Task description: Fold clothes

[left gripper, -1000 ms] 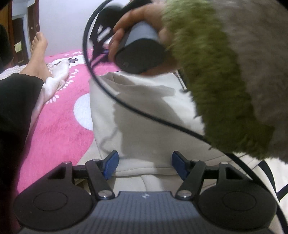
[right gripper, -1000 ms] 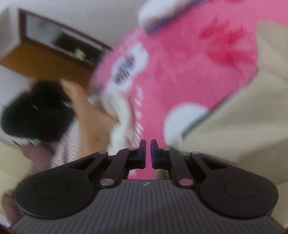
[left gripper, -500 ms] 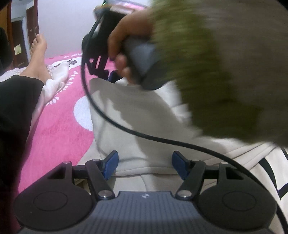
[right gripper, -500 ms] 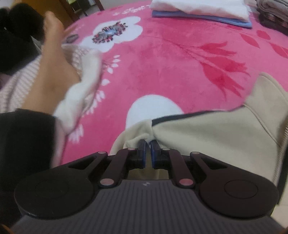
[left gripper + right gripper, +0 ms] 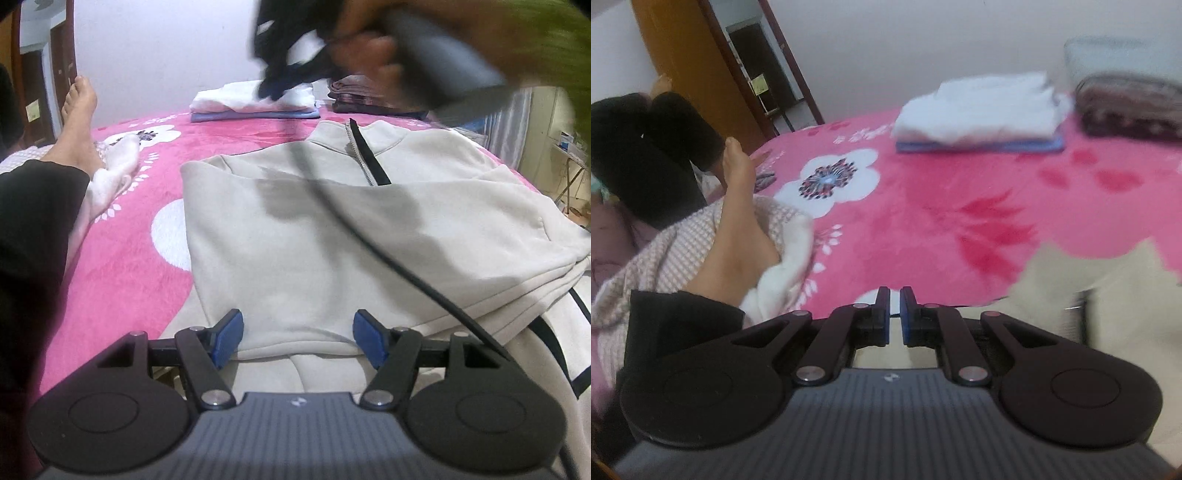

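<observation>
The cream zip-neck sweatshirt [image 5: 332, 236] lies on the bed [image 5: 140, 258], its hem between the left hand-held gripper's [image 5: 298, 339] wide-open jaws; the right hand-held gripper [image 5: 894, 317], raised above it, is closed on nothing.

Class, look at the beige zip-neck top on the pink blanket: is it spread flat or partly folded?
Partly folded. On the beige top, one side lies doubled over the front, leaving a straight edge on the left and stacked hems at the lower right.

Cream sweatshirt [image 5: 332, 236] with black zip trim on a hot-pink blanket [image 5: 125, 266] with white flowers; white folded pile [image 5: 982, 110] over blue; fuzzy green sleeve [image 5: 554, 40]
</observation>
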The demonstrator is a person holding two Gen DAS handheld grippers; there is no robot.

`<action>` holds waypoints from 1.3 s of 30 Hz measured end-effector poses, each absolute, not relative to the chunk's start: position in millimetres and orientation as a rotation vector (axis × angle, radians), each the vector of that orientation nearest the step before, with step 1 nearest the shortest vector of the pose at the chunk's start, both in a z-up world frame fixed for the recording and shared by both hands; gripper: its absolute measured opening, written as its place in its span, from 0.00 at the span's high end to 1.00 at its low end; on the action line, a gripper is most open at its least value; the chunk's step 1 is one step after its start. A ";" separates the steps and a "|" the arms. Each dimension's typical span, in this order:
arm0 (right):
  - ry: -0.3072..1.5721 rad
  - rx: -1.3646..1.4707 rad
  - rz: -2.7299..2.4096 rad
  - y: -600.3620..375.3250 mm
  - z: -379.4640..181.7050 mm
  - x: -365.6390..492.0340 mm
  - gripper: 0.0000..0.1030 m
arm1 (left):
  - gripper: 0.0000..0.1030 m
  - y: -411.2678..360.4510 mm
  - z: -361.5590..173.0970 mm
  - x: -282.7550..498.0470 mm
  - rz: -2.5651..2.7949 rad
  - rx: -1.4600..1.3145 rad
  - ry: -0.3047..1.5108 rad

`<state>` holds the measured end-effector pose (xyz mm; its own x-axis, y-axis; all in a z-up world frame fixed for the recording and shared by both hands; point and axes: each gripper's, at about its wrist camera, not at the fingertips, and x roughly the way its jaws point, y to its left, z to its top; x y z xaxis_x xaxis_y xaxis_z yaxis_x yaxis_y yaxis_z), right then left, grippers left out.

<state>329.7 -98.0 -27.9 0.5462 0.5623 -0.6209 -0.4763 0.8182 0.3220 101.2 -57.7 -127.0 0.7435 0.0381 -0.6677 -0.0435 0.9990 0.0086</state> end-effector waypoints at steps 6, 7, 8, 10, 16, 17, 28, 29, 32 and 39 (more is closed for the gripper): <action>0.826 -0.023 0.617 -147.6 -25.6 290.0 0.94 | 0.34 -59.1 -128.5 99.1 0.048 -0.017 0.735; 0.842 -0.046 0.610 -156.1 -29.6 283.0 0.94 | 0.34 -58.9 -128.7 99.3 0.049 -0.017 0.736; 0.860 -0.070 0.593 -164.8 -37.7 275.8 0.94 | 0.34 -56.8 -130.1 101.7 0.048 -0.016 0.737; 0.894 -0.106 0.543 -179.4 -56.3 265.4 0.94 | 0.34 -56.9 -130.9 100.8 0.047 -0.012 0.735; 0.936 -0.212 0.371 -208.4 -108.6 250.5 0.96 | 0.34 -59.4 -131.4 99.6 0.038 0.023 0.724; 0.928 -0.185 0.357 -213.5 -104.6 248.8 0.95 | 0.34 -59.4 -131.5 99.7 0.037 0.027 0.724; 0.815 0.015 0.108 -316.6 -110.6 206.7 0.97 | 0.33 -64.0 -132.4 95.2 0.022 0.087 0.710; 0.819 0.070 0.106 -327.7 -119.3 204.8 0.97 | 0.32 -64.8 -132.4 95.0 0.022 0.096 0.707; 0.777 0.194 0.127 -345.2 -124.2 196.6 0.97 | 0.31 -67.0 -132.1 94.5 0.017 0.134 0.701; 0.699 0.264 0.113 -362.9 -117.2 180.9 0.95 | 0.30 -67.0 -109.1 96.3 0.039 0.176 0.689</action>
<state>180.9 -362.9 -117.2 0.7612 0.1904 -0.6200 -0.0148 0.9608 0.2769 96.3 -67.0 -109.1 0.7720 0.0941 -0.6286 0.0220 0.9844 0.1744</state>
